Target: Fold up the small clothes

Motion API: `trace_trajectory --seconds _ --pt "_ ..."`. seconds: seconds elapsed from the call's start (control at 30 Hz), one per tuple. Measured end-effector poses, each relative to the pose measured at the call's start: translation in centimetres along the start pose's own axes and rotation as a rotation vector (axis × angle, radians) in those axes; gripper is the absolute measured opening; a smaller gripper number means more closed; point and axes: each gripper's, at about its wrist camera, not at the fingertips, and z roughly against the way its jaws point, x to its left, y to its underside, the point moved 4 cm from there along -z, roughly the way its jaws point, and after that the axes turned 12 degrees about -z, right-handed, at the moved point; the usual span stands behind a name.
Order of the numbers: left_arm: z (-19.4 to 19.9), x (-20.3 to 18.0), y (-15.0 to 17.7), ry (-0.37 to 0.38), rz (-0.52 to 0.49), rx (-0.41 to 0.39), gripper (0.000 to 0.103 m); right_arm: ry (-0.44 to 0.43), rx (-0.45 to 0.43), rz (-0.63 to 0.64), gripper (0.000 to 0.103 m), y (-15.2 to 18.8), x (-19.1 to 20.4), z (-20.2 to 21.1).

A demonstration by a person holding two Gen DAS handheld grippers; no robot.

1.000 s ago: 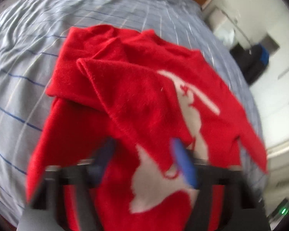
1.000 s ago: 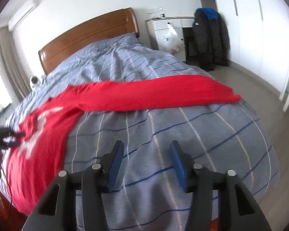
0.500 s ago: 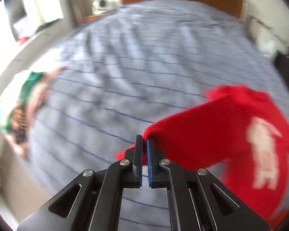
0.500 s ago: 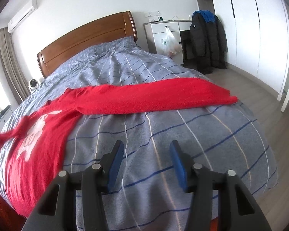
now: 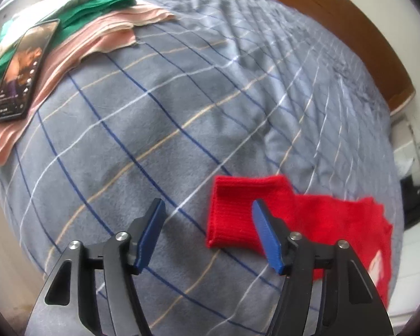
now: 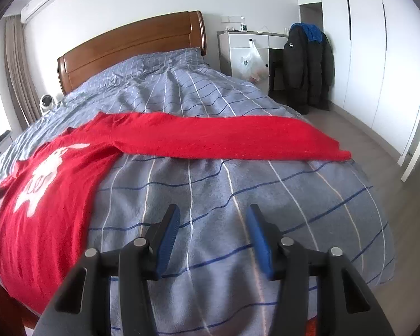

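Observation:
A red sweater with a white animal print lies spread on the blue-grey checked bed cover. One sleeve stretches flat to the right across the bed. The other sleeve's ribbed cuff lies flat in the left wrist view. My left gripper is open and empty, just short of that cuff, its right finger in front of the cuff. My right gripper is open and empty above bare cover, below the stretched sleeve.
Folded green and pink clothes lie at the bed's far left corner with a phone on top. A wooden headboard, a white dresser and a dark coat stand beyond the bed.
My left gripper pulled the sleeve cuff out to the left, laid it flat on the cover and opened, letting go. The right gripper stayed open and nearly still.

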Motion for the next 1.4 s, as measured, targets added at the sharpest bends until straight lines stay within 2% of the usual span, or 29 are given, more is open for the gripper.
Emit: trace_trajectory --seconds 0.13,0.17,0.2,0.23,0.3,0.37,0.43,0.5,0.7,0.83,0.93,0.97,1.0,1.07,1.1,1.2,1.23,1.3,1.4 --pt "-1.0 -1.9 -0.3 -0.013 -0.09 -0.002 0.065 0.017 0.019 0.031 0.05 0.3 0.5 -0.7" --pt "-1.2 -3.3 0.0 0.009 -0.128 -0.006 0.051 0.02 0.019 0.037 0.05 0.3 0.6 -0.7" --pt "-1.3 -4.0 0.1 0.012 -0.161 0.001 0.018 0.022 0.018 0.04 0.05 0.3 0.6 -0.7" --pt "-1.8 -4.6 0.1 -0.012 -0.192 0.018 0.008 0.022 0.017 0.04 0.05 0.3 0.6 -0.6" --pt "-1.6 -5.0 0.2 -0.146 -0.226 0.024 0.008 0.022 0.017 0.035 0.05 0.3 0.5 -0.6" --pt "-0.4 -3.8 0.0 -0.267 -0.192 0.012 0.008 0.021 0.015 0.026 0.05 0.2 0.4 -0.5" --pt "1.3 -1.9 -0.4 -0.346 -0.156 -0.013 0.008 0.018 0.008 0.018 0.05 0.2 0.2 -0.4" --pt "2.1 -0.8 -0.9 -0.418 -0.165 -0.03 0.007 0.016 0.005 0.014 0.05 0.1 0.1 -0.3" --pt "-1.5 -0.9 -0.5 -0.491 -0.203 0.048 0.007 0.026 0.024 0.02 0.05 0.2 0.2 -1.1" --pt "-2.2 -0.8 0.0 -0.537 -0.228 0.034 0.007 0.02 0.018 0.012 0.05 0.1 -0.1 -0.9" --pt "-1.4 -1.5 0.5 -0.524 -0.255 0.017 0.018 0.015 0.016 -0.004 0.05 0.1 -0.4 -0.9" --pt "-0.6 -1.8 0.8 -0.507 -0.259 0.001 0.026 0.014 0.015 -0.006 0.05 0.0 -0.4 -0.9" --pt "0.5 -2.3 1.3 -0.49 -0.267 -0.021 0.04 0.015 0.013 -0.007 0.05 0.0 -0.5 -0.8" --pt "2.7 -3.6 2.4 -0.458 -0.3 -0.07 0.057 0.018 -0.001 -0.004 0.05 -0.1 -0.4 -0.5" --pt "3.5 -4.4 3.0 -0.436 -0.323 -0.09 0.061 0.018 -0.022 0.002 0.051 -0.3 -0.2 -0.1" --pt "5.2 -7.7 5.2 -0.352 -0.413 -0.124 0.069 0.017 -0.079 0.017 0.065 -0.5 0.2 1.1" --pt "5.6 -9.4 6.4 -0.304 -0.454 -0.133 0.07 0.018 -0.09 0.025 0.066 -0.6 0.4 1.3" --pt "5.6 -11.6 7.7 -0.245 -0.501 -0.14 0.075 0.019 -0.079 0.037 0.066 -0.6 0.7 1.0" --pt "4.6 -15.0 9.1 -0.135 -0.55 -0.144 0.075 0.017 -0.058 0.029 0.066 -0.6 0.7 0.5"
